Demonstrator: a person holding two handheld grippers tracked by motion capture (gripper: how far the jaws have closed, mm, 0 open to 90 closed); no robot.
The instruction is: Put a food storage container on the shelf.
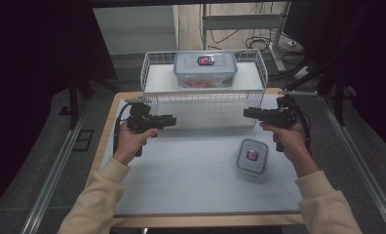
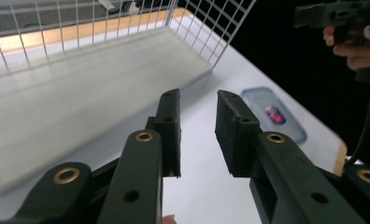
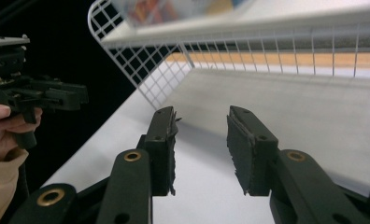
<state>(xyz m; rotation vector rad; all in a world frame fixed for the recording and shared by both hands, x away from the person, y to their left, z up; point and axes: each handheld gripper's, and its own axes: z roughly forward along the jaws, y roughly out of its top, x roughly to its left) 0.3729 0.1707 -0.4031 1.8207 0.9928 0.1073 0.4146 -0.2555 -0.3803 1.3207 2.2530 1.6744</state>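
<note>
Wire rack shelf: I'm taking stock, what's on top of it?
One large lidded container sits on the wire rack. Orange contents show through its wall; what they are can't be told.

Cream sleeves are showing on both forearms, the cuffs bunching softly at the wrists. The left gripper point(image 1: 169, 120) is looking matte black, a black cable looping off at nine o'clock. The right gripper point(image 1: 248, 113) is matching it, cable trailing at three o'clock. Up close, brass-ringed pivot pins are gleaming on the arms, and the right gripper's flat pads point(image 3: 246, 140) are fraying at the edges.
</note>
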